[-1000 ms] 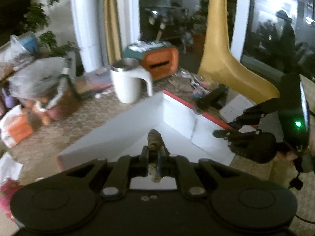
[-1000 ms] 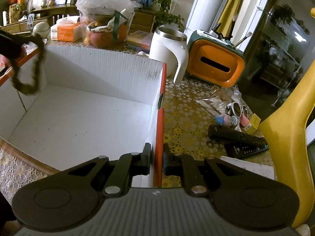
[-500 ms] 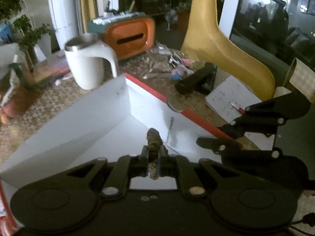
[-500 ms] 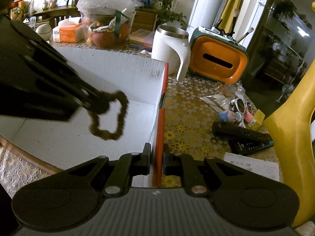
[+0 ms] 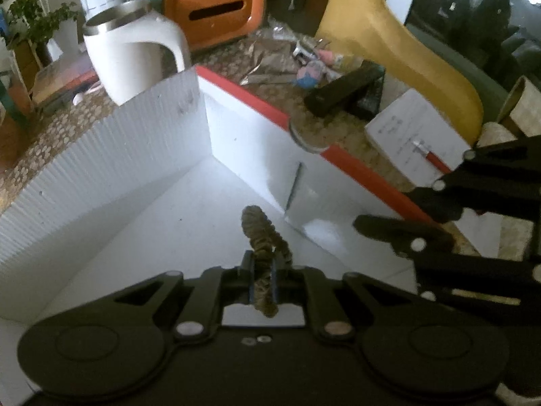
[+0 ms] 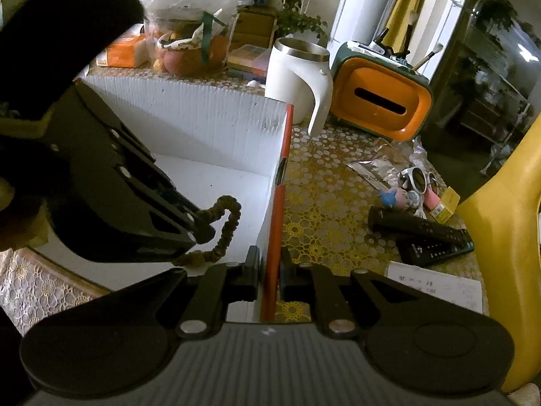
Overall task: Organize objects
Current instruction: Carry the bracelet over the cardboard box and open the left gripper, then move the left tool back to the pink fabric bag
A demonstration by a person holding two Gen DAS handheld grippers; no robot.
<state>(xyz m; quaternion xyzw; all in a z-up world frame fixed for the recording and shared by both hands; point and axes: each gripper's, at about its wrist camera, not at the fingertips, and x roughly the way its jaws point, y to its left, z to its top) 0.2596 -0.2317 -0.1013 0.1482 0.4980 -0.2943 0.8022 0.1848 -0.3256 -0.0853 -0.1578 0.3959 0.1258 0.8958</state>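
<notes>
A brown fabric hair tie (image 5: 260, 233) hangs as a loop from my left gripper (image 5: 263, 270), whose pads are shut on it. The loop hangs low inside the white corrugated box (image 5: 152, 142), just above its floor. From the right wrist, the left gripper (image 6: 199, 226) comes in from the left with the hair tie (image 6: 230, 220) dangling near the box's right wall. My right gripper (image 6: 270, 267) is shut on the red-edged wall (image 6: 275, 209) of the box (image 6: 189, 115). The right gripper (image 5: 405, 216) also shows in the left wrist view, clamped on the red rim (image 5: 365, 176).
Behind the box stand a white mug (image 6: 294, 77) and an orange tissue holder (image 6: 378, 105). To its right lie two black remotes (image 6: 426, 233), sunglasses (image 6: 419, 179), small toys, and a notepad (image 5: 416, 135) with a red pen. A yellow chair (image 6: 507, 237) borders the right side.
My left gripper has come down into the box with the hair tie, towards the right wall and the right gripper. The right gripper has kept its hold on the wall.
</notes>
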